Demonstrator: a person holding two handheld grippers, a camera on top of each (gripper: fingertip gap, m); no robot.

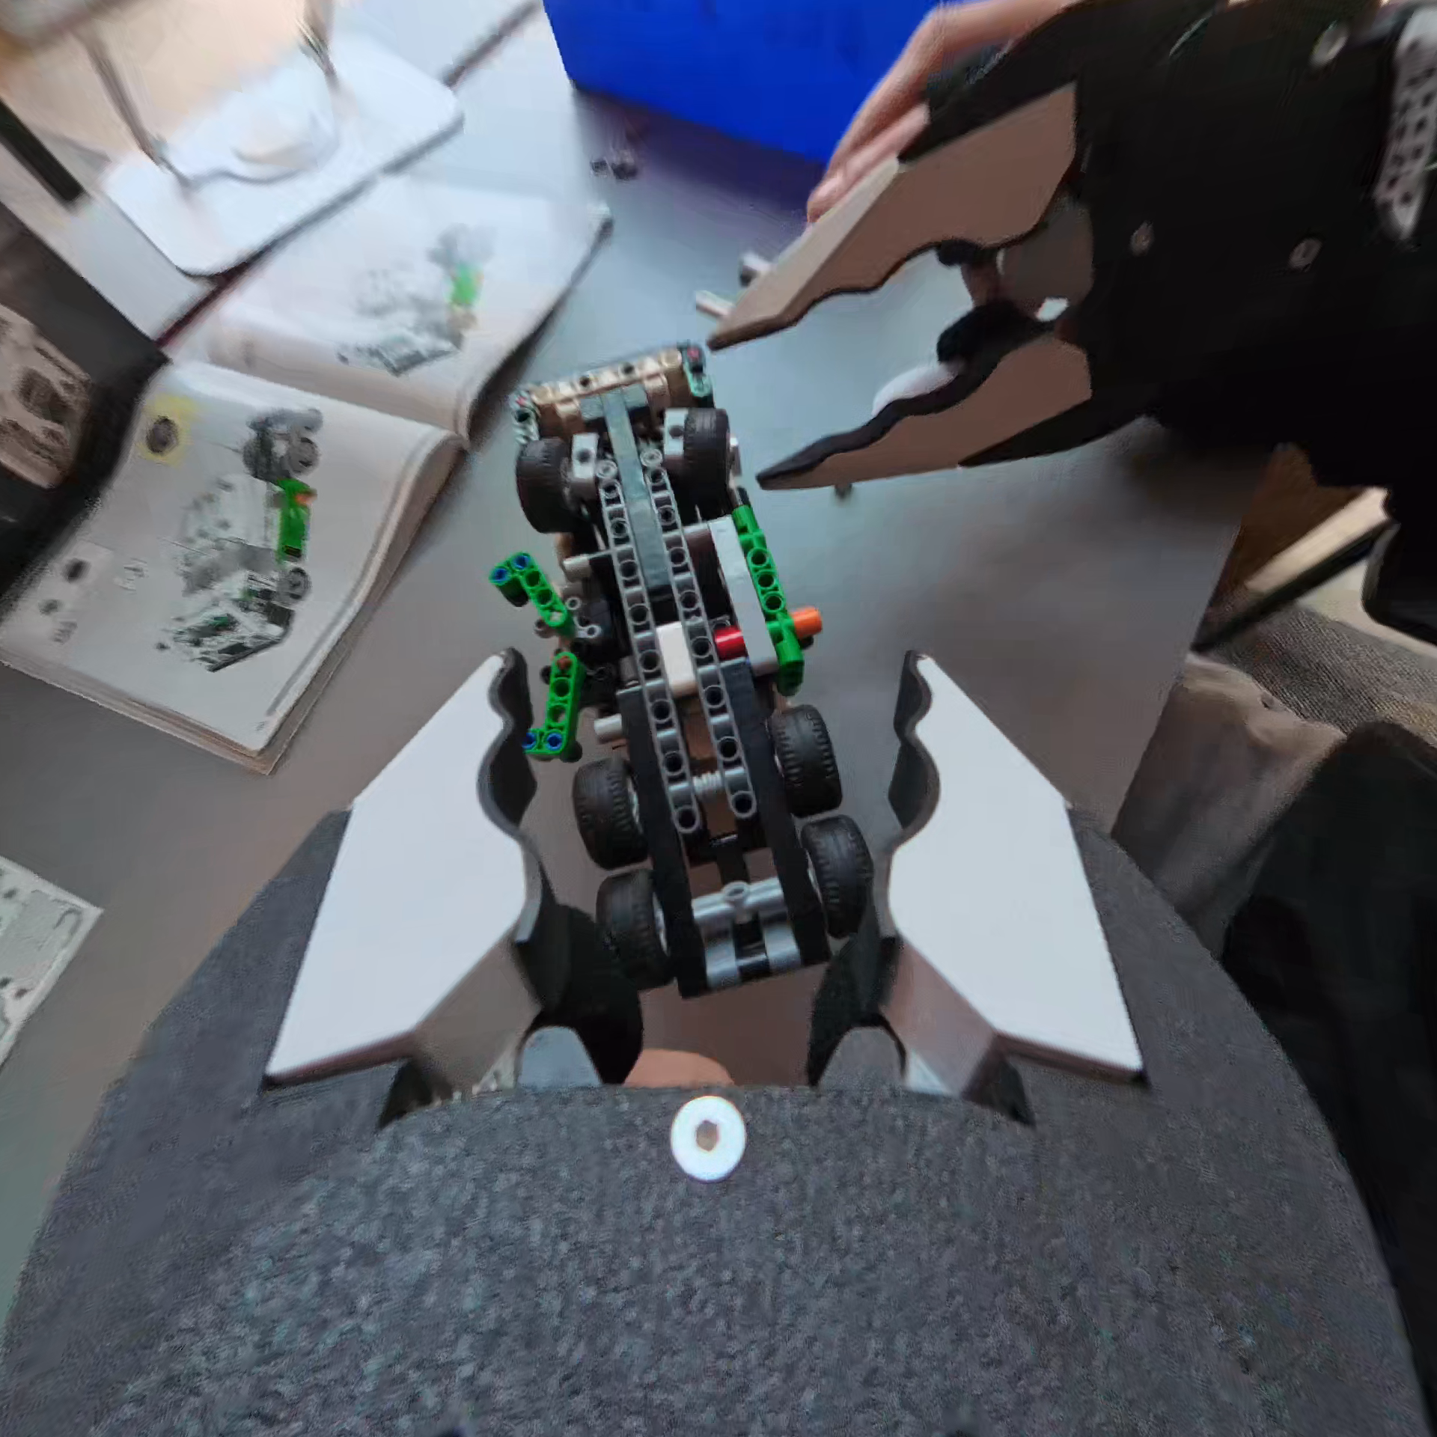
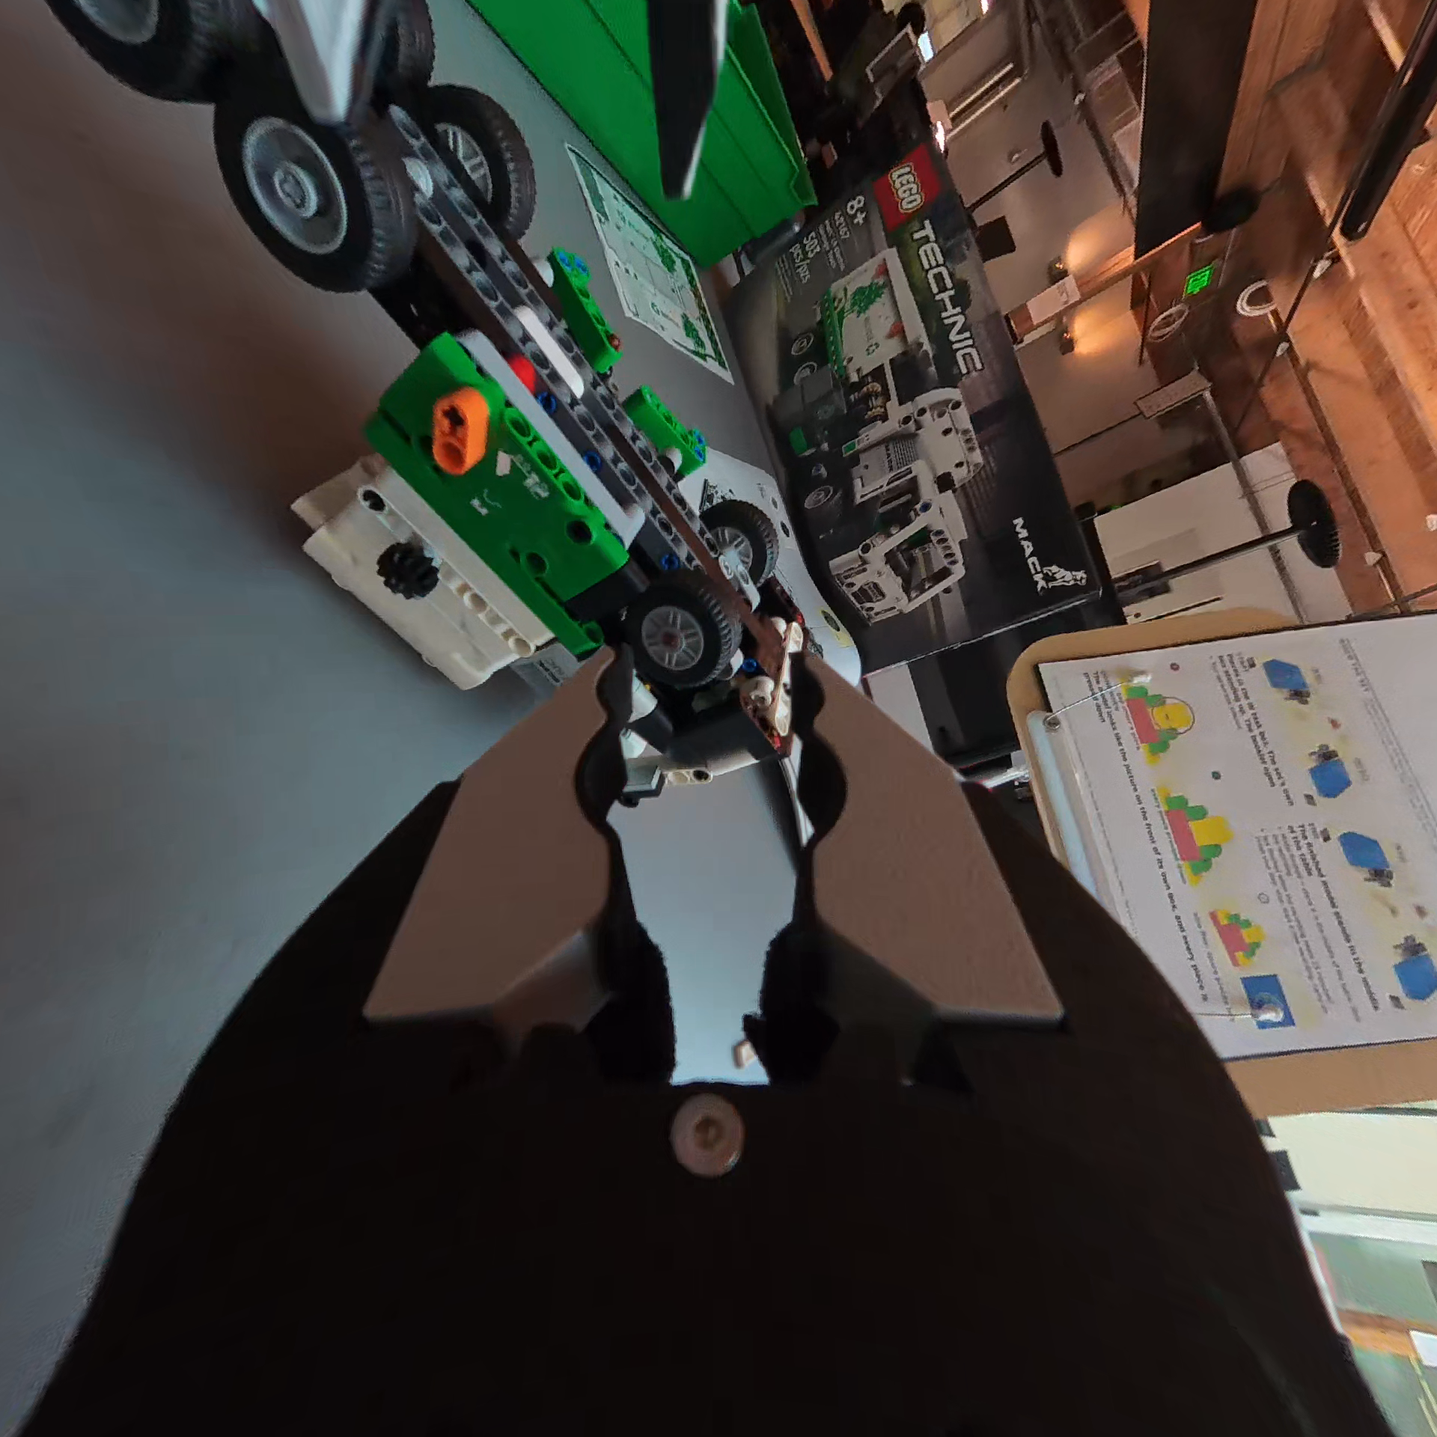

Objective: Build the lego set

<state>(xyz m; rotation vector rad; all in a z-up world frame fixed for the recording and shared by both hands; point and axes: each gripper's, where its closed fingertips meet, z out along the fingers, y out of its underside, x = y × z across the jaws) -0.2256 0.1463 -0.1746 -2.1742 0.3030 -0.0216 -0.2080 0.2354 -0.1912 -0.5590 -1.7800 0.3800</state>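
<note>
The work surface is a matte dark grey tabletop (image 1: 972,591); a blue bin (image 1: 731,62) stands at its far edge, and a green bin (image 2: 661,132) at another edge; beyond the table lies a room with warm brown wood-panelled walls (image 2: 1275,326); round black-based stands (image 2: 1314,521) sit on the pale floor; small warm lamps (image 2: 1089,249) glow in the distance.
</note>
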